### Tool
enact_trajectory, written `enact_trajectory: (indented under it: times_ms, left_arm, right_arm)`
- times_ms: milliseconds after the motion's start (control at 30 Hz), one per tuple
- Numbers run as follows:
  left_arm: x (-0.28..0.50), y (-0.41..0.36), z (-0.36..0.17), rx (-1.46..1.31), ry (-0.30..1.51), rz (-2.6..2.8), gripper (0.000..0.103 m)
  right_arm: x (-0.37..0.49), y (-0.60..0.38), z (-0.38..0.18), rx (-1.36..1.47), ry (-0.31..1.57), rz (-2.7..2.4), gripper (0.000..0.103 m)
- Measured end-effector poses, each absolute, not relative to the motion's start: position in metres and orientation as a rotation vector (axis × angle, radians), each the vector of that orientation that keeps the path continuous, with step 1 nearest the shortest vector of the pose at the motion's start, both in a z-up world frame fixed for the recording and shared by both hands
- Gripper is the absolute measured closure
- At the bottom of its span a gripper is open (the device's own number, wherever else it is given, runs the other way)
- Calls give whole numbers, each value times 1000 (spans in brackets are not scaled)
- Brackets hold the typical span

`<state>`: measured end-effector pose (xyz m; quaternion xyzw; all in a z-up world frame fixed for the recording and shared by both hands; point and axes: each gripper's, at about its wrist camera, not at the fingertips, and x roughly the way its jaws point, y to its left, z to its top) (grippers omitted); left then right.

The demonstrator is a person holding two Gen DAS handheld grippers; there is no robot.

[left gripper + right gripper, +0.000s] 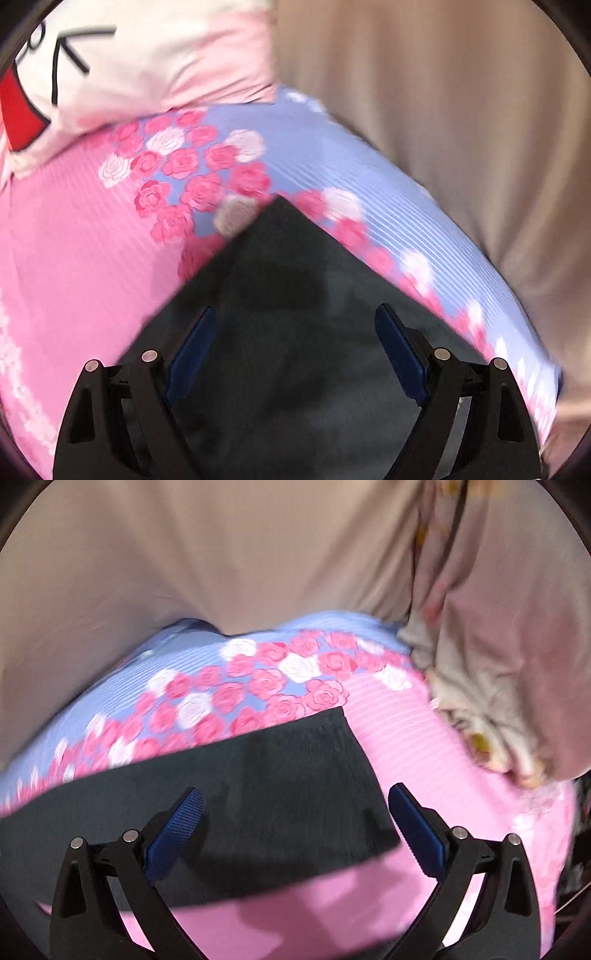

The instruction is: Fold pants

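Both sets of jaws stand spread wide with nothing between them. The left gripper hovers over a corner of the dark pants, its blue pads on either side of the cloth but apart from it, as far as the blur lets me judge. The right gripper hangs the same way over the pants, where a straight edge and a squared corner show; whether that is hem or waistband I cannot tell.

The pants lie flat on a bed, spread across a pink and lavender bedsheet printed with roses, which gives a smooth, roomy base for folding. I would guess each gripper is lined up over its own corner so that both can pinch and carry one end across together.

Further out, a white pillow with a red and black design sits at the sheet's far end, a beige curtain hangs behind, and crumpled bedding is bunched at the right, clear of the folding area.
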<state>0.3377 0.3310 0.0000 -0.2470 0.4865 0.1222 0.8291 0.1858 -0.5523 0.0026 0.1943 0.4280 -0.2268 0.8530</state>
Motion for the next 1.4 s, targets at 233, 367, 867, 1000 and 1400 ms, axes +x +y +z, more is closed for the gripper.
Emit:
enact_trajectory:
  times_ms: [233, 367, 867, 1000, 1400]
  left_arm:
    - [367, 331, -8, -425, 1047, 337, 18]
    - [374, 330, -5, -384, 1053, 354, 38]
    - [319, 333, 68, -457, 941, 208, 95]
    - [270, 337, 109, -465, 878, 133, 95]
    - [99, 372, 87, -480, 856, 74, 95]
  right_arm:
    - [201, -569, -9, 586, 871, -468, 5]
    - [201, -567, -10, 622, 870, -426, 5]
    - [204, -541, 13, 385, 859, -390, 96]
    - [158, -531, 42, 373, 777, -342, 96]
    - [-17, -505, 25, 394, 710, -250, 96]
